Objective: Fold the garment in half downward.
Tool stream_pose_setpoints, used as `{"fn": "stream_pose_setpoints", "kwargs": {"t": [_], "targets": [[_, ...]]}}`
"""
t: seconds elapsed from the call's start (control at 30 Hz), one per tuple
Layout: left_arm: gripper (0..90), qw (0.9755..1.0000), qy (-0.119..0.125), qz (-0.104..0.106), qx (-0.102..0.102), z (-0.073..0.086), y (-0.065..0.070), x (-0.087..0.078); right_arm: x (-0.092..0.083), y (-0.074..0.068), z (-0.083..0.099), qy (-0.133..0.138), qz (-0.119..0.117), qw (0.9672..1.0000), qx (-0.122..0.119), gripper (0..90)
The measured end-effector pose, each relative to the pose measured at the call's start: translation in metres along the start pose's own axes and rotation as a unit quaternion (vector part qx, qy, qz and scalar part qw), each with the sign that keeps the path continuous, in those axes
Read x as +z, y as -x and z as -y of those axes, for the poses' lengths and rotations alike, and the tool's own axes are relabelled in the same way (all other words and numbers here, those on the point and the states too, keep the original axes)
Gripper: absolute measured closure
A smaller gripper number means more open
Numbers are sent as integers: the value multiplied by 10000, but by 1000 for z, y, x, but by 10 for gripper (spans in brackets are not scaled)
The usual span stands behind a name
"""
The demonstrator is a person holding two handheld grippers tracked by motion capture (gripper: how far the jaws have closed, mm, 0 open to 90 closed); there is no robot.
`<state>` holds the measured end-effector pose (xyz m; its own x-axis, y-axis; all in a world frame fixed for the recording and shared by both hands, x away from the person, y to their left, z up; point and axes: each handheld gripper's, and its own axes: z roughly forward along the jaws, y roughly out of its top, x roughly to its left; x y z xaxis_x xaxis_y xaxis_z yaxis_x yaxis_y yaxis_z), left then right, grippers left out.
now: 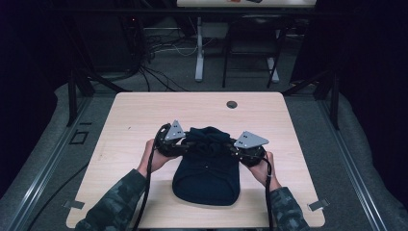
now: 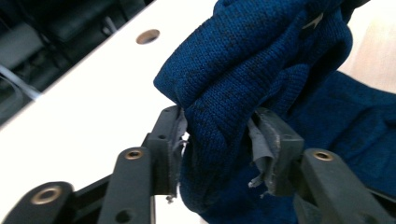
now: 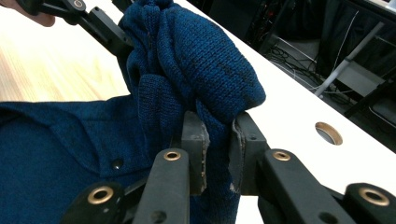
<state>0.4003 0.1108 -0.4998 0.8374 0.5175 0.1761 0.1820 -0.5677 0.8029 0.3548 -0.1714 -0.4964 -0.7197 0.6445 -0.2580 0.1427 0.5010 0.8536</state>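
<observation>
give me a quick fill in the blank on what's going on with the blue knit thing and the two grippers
1. The knitted garment is dark ____ in colour.
2. The left gripper has its fingers shut on a bunched ____ of the garment.
3. The right gripper is ____ on the garment too.
4. The round hole lies in the table on its ____ side from the person.

Missing words: blue; fold; shut; far

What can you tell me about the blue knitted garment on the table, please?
The blue knitted garment is dark blue, soft and coarse-knit, with a small dark button. Its near part lies flat on the light wooden table; its far edge is bunched and lifted. The left gripper and right gripper each pinch a thick fold of that edge.
</observation>
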Motion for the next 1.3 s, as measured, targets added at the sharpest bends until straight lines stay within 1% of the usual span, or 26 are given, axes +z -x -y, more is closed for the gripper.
{"fn": "stream_pose_setpoints", "kwargs": {"t": [0.07, 0.13, 0.17, 0.23, 0.3, 0.33, 0.37, 0.43, 0.47, 0.6, 0.67, 0.9, 1.07, 1.17, 1.2, 1.3], "targets": [[560, 10000, -76, 2, 51, 1, 1, 2, 0, -1, 2, 9, -16, 10000, -24, 776], [619, 9998, -125, -54, 168, 2, 3, 4, 0, -1, 4, -8, -87, 10000, -2, 775], [644, 9998, -93, -56, 178, 2, 4, 4, 0, -2, 5, -16, -81, 10000, -21, 772], [671, 9997, -88, -54, 225, 2, 6, 3, 0, -1, 8, -25, -226, 9997, 40, 764], [676, 9996, -61, -59, 258, 3, 8, 3, -1, 0, 11, -41, -311, 9995, 99, 752], [680, 9995, -81, -56, 308, 3, 9, 3, -2, 1, 13, -53, -370, 9992, 150, 750], [681, 9994, -67, -49, 330, 4, 10, 2, -3, 0, 14, -53, -368, 9992, 166, 749], [681, 9992, -68, -49, 382, 4, 13, 2, -4, 0, 16, -132, -469, 9986, 194, 746], [682, 9992, -68, -28, 393, 5, 15, 2, -5, 0, 17, -158, -470, 9986, 193, 746], [682, 9991, -31, 29, 414, 8, 20, 0, -6, -2, 22, -265, -565, 9978, 241, 746], [682, 9990, -39, 63, 450, 10, 22, -1, -7, -4, 23, -333, -587, 9975, 220, 746], [686, 9988, 2, 144, 459, 18, 31, -5, -10, -10, 28, -459, -715, 9960, 276, 742], [688, 9989, 37, 230, 410, 26, 37, -7, -12, -16, 32, -557, -799, 9947, 319, 738], [688, 9988, 53, 254, 405, 31, 41, -7, -14, -19, 34, -633, -821, 9942, 283, 738], [688, 9989, 73, 283, 374, 33, 42, -7, -14, -21, 35, -626, -829, 9941, 296, 737], [687, 9987, 32, 338, 374, 38, 46, -7, -14, -24, 38, -675, -851, 9937, 284, 735]]}}
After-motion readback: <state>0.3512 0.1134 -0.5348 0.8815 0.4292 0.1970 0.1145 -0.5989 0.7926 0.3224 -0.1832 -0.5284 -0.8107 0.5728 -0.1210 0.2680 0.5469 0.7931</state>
